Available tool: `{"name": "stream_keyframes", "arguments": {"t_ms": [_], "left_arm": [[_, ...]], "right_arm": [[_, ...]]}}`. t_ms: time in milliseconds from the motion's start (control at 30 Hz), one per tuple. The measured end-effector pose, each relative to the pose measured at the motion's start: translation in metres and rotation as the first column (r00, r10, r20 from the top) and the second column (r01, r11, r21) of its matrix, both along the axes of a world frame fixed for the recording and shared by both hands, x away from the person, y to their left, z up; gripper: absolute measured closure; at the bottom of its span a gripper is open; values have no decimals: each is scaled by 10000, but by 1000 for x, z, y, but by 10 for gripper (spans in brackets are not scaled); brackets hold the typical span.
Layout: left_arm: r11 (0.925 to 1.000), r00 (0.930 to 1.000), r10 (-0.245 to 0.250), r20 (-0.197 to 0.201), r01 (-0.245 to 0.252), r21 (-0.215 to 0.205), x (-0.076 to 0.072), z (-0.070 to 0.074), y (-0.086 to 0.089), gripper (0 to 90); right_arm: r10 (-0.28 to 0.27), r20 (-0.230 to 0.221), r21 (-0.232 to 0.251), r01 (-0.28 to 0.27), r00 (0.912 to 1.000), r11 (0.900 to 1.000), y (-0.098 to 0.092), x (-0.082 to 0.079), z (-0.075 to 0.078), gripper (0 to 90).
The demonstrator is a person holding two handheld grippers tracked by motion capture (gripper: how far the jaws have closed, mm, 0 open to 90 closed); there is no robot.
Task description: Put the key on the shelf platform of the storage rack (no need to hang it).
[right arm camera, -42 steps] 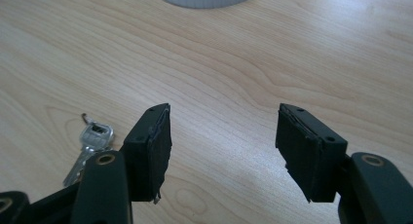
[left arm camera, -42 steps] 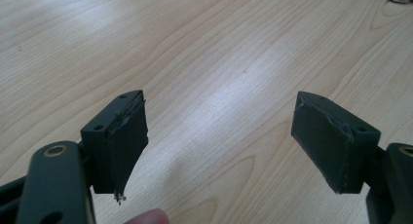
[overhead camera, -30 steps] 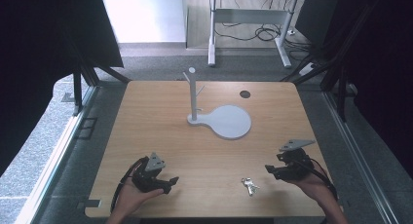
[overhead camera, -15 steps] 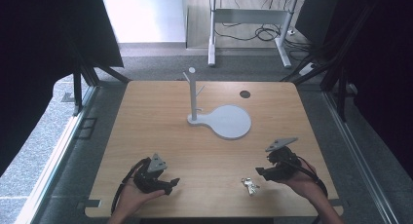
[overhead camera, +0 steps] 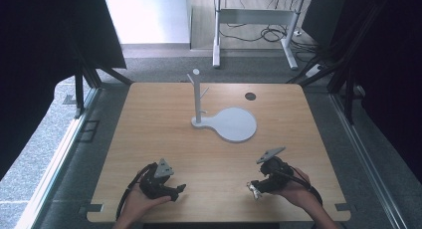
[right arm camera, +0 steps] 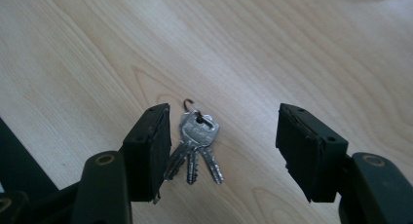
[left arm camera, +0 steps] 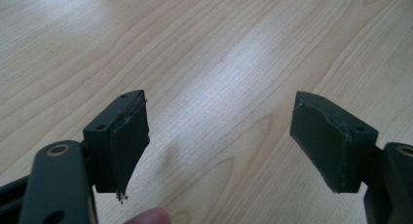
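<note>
Moved leftward and nearer the table's front edge: right tool point(overhead camera: 255, 187) | now over small bunch of silver keys point(right arm camera: 196, 148), lying flat on light wooden table point(overhead camera: 164, 119) between its wide-apart jaws, close to one pad, unpressed | right hand point(overhead camera: 293, 188) low, aiming left | left tool point(overhead camera: 180, 189) unmoved, jaws apart, nothing between.

A white stand point(overhead camera: 198, 97) w/ round base plate point(overhead camera: 234, 124) is seen well beyond the right hand-held gripper point(overhead camera: 255, 188); dark round mark point(overhead camera: 250, 96) farther off on worktop point(overhead camera: 149, 129).
</note>
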State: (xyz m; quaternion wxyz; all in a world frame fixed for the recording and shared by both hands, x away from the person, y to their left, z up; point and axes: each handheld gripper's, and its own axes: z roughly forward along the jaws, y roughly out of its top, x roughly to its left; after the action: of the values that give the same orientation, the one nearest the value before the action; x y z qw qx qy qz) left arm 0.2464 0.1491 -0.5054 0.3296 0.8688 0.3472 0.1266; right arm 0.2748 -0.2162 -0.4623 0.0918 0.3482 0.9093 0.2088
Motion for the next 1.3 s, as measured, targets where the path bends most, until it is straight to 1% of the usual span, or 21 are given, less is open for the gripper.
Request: {"name": "stream_keyframes", "arguments": {"t_ms": [200,267,433,600,733,867,1000,1167,1233,1300], "left_arm": [[10000,10000,-11,-19,11,13,0,-1,0,222],[10000,10000,-9,-13,9,3,0,-1,0,221],[10000,10000,9,-10,-9,-37,0,0,1,222],[10000,10000,46,31,-46,-55,0,1,2,221],[10000,10000,46,37,-46,-64,0,1,3,221],[10000,10000,48,35,-47,-52,0,1,3,221],[10000,10000,55,39,-55,-48,0,1,3,221],[10000,10000,37,60,-36,-63,0,1,2,221],[10000,10000,52,53,-52,-45,0,1,2,221],[10000,10000,53,44,-53,-40,0,1,2,221]], "right_arm": [[63,-405,-409,-80,9992,9991,8,-3,-16,382],[59,-444,-580,-84,9990,9983,11,-2,-21,379],[96,-599,-850,-147,9982,9963,16,-2,-28,377],[136,-698,-1004,-206,9975,9947,20,-2,-34,379],[146,-707,-1117,-225,9974,9935,21,0,-38,398],[36,-785,-1243,-133,9969,9922,21,2,-41,416],[20,-866,-1150,-120,9962,9933,21,3,-41,462],[-41,-1176,-998,-77,9931,9950,21,5,-41,529],[27,-1164,-998,-144,9932,9949,21,5,-41,545],[-16,-1178,-996,-103,9930,9950,22,7,-41,561]]}}
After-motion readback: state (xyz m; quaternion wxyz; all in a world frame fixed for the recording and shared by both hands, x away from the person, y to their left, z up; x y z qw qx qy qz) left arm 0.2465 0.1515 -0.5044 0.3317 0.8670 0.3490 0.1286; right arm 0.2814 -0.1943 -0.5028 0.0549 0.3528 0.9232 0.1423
